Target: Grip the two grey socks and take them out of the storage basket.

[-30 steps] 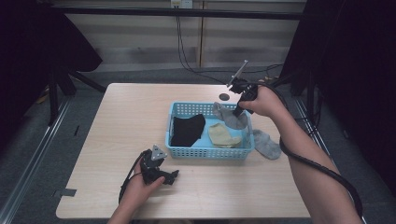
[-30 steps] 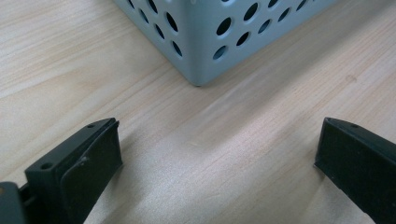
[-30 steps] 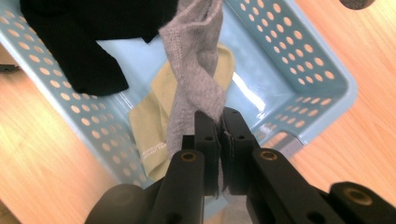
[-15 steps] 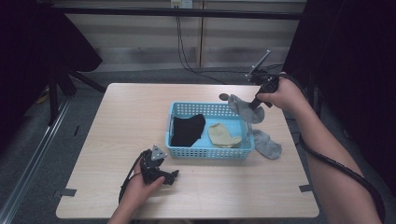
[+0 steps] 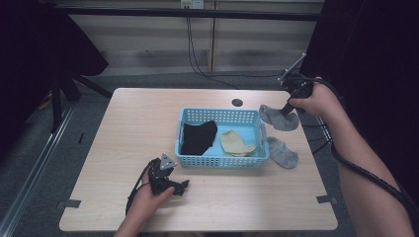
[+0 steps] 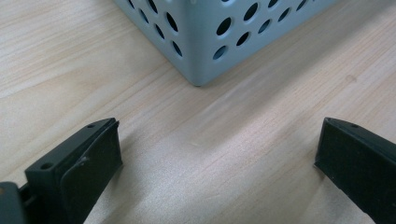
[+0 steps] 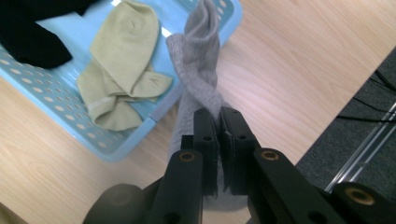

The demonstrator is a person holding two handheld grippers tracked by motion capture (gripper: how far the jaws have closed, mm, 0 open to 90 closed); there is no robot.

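Here, counted w/ the blue basket point(image 5: 217, 161) as landmark: 1 basket, 2 grey socks, 1 black sock, 1 beige sock, 2 grippers. The basket stands about in the middle of the wooden table point(image 5: 123, 128), its long axis running left to right in the high view. Inside it, the black sock point(image 5: 198, 137) lies in the left half and the beige sock point(image 5: 235, 143) in the right half, apart from each other; the beige one looks folded, maybe a pair, cannot tell. The held grey sock point(image 5: 277, 118) is just beyond the basket's far right corner, above the table edge there; in the right gripper view point(image 7: 201, 70) it hangs long and twisted, long axis going from the jaws away toward the basket's right rim. The right gripper point(image 5: 287, 107) has its jaws pressed together on this sock, cloth pinched between them. The second grey sock point(image 5: 283, 152) lies flat on the table just beside the basket's right wall, long axis a bit diagonal. The left gripper point(image 5: 170, 185) rests on the table near the basket's front left corner, jaws wide apart w/ nothing between; in the left gripper view that corner point(image 6: 205, 42) is just ahead.
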